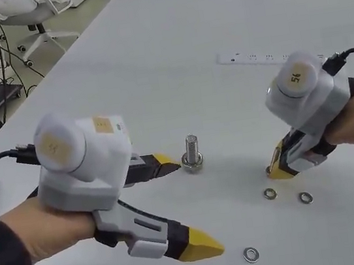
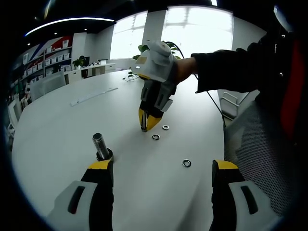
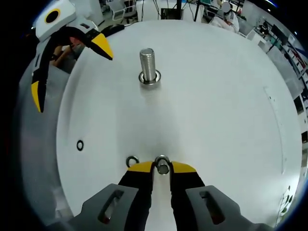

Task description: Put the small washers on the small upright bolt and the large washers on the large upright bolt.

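Observation:
The large upright bolt (image 1: pixel 192 151) stands mid-table with washers at its base. My left gripper (image 1: pixel 191 206) is open, one tip just beside that bolt (image 2: pixel 100 145), nothing between its jaws. My right gripper (image 3: pixel 162 169) points down at the table, jaws close together on a small washer (image 3: pixel 162 160) ringing the top of the small upright bolt (image 2: pixel 144 121). Three loose washers lie nearby: two (image 1: pixel 270 193) (image 1: pixel 305 198) beside the right gripper (image 1: pixel 276 170) and one (image 1: pixel 251 254) near the front edge.
A white power strip (image 1: pixel 265 57) lies at the far right of the white table (image 1: pixel 156 76). Cables and an office chair (image 1: pixel 36 23) stand off the table's left edge. A person's hands hold both grippers.

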Demonstrator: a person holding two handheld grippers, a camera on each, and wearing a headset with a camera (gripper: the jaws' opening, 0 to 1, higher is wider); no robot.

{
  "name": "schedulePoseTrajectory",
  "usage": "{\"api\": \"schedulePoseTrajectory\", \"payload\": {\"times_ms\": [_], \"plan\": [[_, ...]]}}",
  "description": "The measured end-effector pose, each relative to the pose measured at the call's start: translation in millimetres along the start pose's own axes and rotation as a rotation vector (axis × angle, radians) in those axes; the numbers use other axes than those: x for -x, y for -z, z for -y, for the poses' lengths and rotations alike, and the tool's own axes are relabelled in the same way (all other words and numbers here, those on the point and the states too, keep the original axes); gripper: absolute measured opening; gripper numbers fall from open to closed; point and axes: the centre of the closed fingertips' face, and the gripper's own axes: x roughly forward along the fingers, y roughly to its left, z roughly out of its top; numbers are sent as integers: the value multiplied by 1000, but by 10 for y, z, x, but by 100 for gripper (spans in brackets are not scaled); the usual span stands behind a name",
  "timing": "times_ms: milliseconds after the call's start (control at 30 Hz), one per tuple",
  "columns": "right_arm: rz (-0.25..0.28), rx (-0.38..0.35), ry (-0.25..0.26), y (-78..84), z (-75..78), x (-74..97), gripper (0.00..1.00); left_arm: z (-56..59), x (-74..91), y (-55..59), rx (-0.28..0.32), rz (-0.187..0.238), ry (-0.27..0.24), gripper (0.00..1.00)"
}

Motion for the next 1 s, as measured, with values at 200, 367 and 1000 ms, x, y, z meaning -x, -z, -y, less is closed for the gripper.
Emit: {"api": "schedulePoseTrajectory", "payload": {"times_ms": [200,367,1000], "plan": [[4,-7,-1,21,18,8,16,4,0,-10,0,1,-1,84],[11,-15,4,48,0,45,17,21,-5,-8,0,-1,2,84],[19,-49,-1,169,-197,92,17,49,13,-42,-13,2,-2,84]]}}
